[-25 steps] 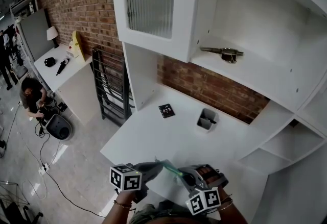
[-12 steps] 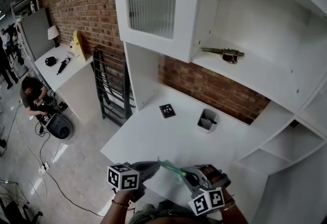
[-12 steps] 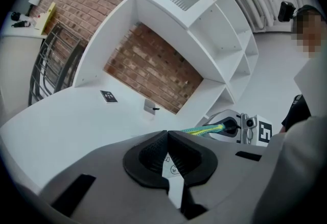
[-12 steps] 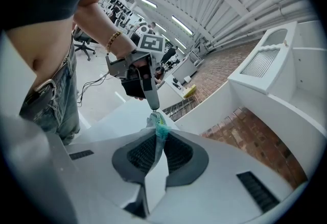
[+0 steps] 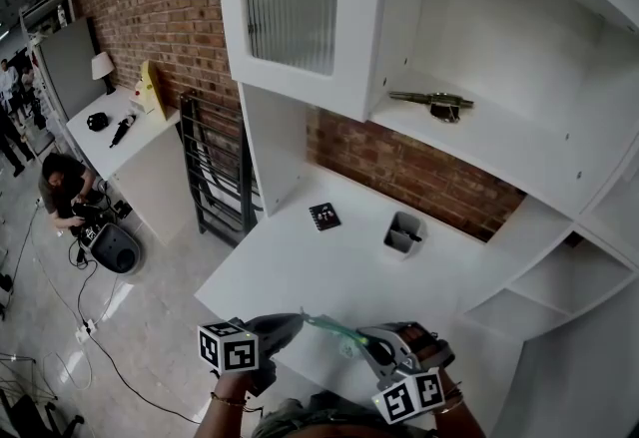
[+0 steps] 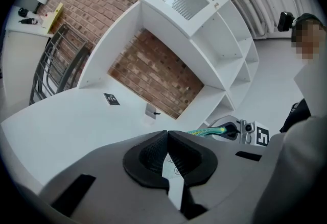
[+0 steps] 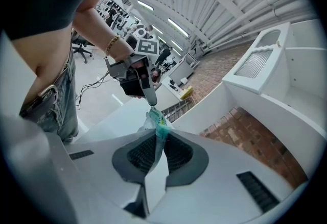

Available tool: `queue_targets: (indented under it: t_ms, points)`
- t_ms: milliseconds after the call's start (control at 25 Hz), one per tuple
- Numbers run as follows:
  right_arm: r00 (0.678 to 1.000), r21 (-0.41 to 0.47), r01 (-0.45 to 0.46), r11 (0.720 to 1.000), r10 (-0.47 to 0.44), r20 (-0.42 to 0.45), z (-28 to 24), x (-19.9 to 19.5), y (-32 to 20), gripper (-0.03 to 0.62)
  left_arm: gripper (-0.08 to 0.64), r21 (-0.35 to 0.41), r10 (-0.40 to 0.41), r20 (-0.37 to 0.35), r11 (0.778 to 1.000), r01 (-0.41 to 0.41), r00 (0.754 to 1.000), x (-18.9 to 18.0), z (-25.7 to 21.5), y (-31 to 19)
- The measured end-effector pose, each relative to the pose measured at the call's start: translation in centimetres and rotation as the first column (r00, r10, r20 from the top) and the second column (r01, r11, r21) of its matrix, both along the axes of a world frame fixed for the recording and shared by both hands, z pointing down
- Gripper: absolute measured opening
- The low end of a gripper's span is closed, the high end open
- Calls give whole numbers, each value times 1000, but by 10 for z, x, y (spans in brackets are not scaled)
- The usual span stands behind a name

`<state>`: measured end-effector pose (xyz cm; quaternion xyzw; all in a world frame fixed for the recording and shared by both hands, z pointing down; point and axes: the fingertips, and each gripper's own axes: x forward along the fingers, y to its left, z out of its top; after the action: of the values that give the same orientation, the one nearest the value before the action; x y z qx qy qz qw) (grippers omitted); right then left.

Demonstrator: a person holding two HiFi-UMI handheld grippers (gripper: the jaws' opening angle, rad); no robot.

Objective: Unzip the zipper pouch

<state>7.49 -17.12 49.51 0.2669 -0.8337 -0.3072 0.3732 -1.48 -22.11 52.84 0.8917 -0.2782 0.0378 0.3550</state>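
Zipper pouch (image 5: 334, 330) is off the surface (image 5: 300, 266), strung between your two grippers on the near side of the grey holder (image 5: 404, 233) and well apart from it.

Left gripper (image 6: 167, 132): fingers (image 6: 149, 155) fully closed on a thin pale bit of the pouch's end.
Right gripper (image 7: 158, 135): fingers (image 7: 178, 154) all but together, pinching the other end right at the teal zipper band (image 7: 159, 125).
Can't tell which side has the slider pull, it's too small to see.

Handling, my read:
- Very light, clear thin film, limp and probably slick. The body will crumple and slip out of a pinch.
- The zipper band is the only stiffish part, so take hold there: one gripper on the band's closed end, the other on the slider pull.
- Keep the band taut and pull straight along it. With slack, the film will likely bunch ahead of the slider.
- Little force needed. It's not fragile, but a hard yank could tear the film at the band's end.
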Motion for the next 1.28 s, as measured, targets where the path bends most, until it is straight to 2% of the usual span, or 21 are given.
queue_targets:
  t_ms: [80,200,600,720,1040,1280]
  points:
    - [1000,2,-4,1000,4,6,-2,2,0,21,2,3,-7,-11,1000,7,1000,-2,-3,0]
    - [1000,4,-8,1000,8,10,-4,4,1,21,2,14,-19,16,1000,19,1000,-6,-2,-1]
    - [1000,5,-20,1000,19,17,-2,9,-3,21,2,22,-58,35,998,58,998,-16,0,-4]
    - [999,0,-23,1000,23,24,-2,12,-4,21,3,21,-60,15,998,60,998,-20,-3,-5]
    - [999,-11,-35,999,36,36,0,15,-9,21,2,19,-58,16,998,58,998,-16,0,-10]
    - [996,-26,-49,998,50,71,-3,20,-14,21,3,77,-60,-17,995,61,998,-12,-9,-14]
